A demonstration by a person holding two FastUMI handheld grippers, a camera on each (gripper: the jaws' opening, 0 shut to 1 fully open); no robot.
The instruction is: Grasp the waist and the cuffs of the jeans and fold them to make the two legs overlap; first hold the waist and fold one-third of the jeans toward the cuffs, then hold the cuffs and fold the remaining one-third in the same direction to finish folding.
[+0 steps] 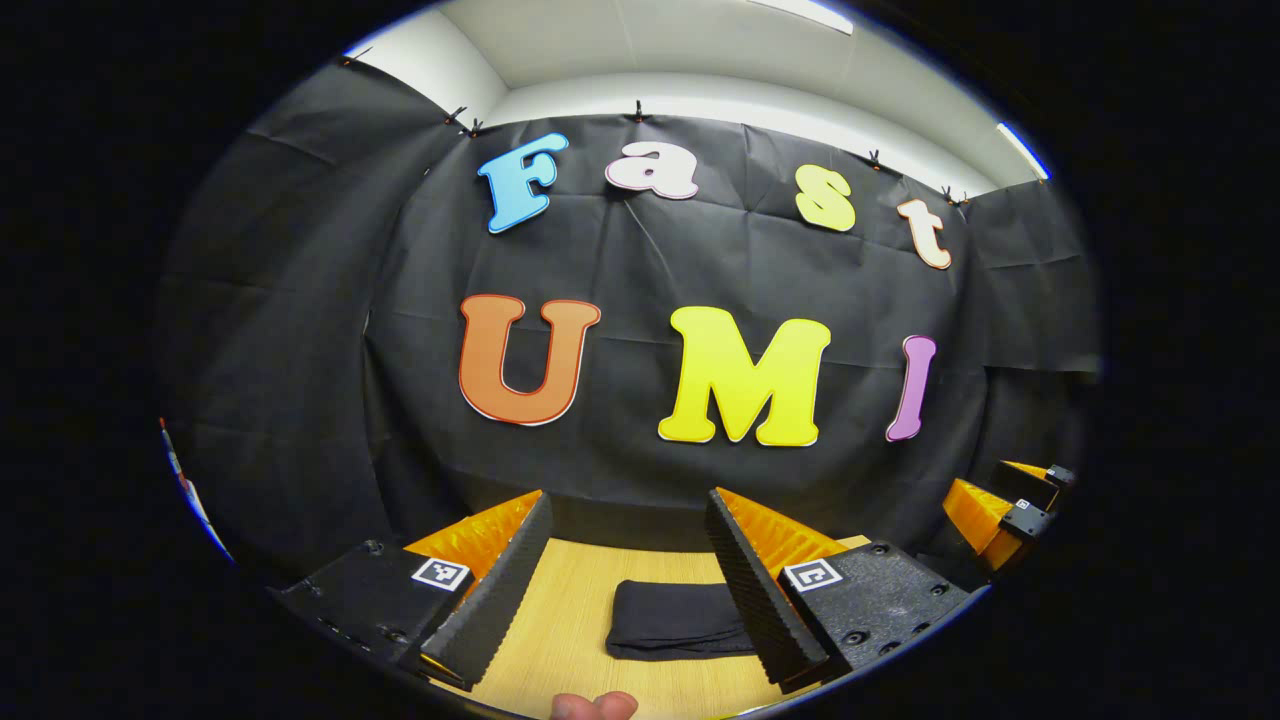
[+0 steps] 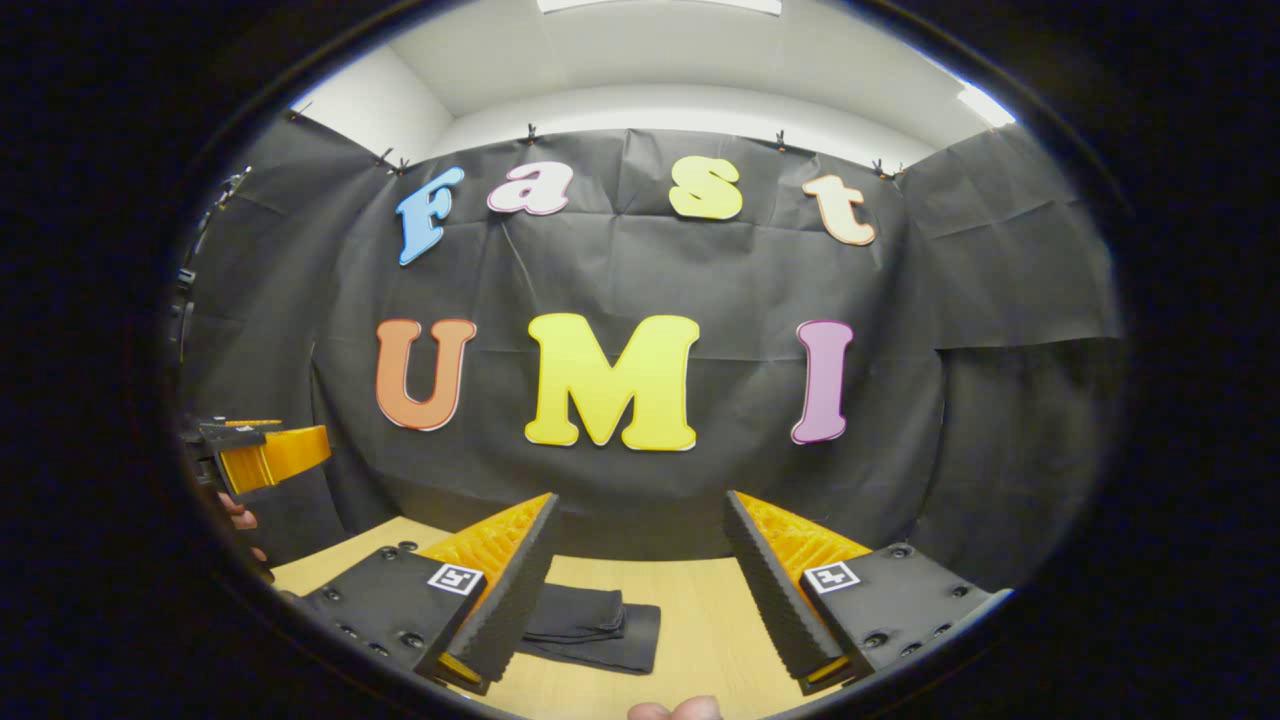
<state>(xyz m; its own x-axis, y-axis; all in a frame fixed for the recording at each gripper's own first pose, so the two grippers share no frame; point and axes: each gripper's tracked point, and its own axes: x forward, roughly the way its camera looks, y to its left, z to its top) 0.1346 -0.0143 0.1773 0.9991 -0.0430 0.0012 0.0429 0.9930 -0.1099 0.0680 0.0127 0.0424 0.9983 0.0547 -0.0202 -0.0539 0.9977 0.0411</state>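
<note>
Left gripper: two wedge-shaped fingers with ribbed inner faces, each mounted on a black textured block fitted with dark screws and a small square black-and-white marker. Right gripper: same build, ribbed wedge fingers, black screw-studded blocks, one square marker per block. A fingertip showed at the bottom edge of the left gripper view, another fingertip at the bottom of the right gripper view.

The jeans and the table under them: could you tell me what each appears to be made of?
The jeans: dark, matte cloth, probably denim, with soft folded layers and rounded edges. The table: light wood or wood-look laminate, smooth, with fine straight grain lines.
</note>
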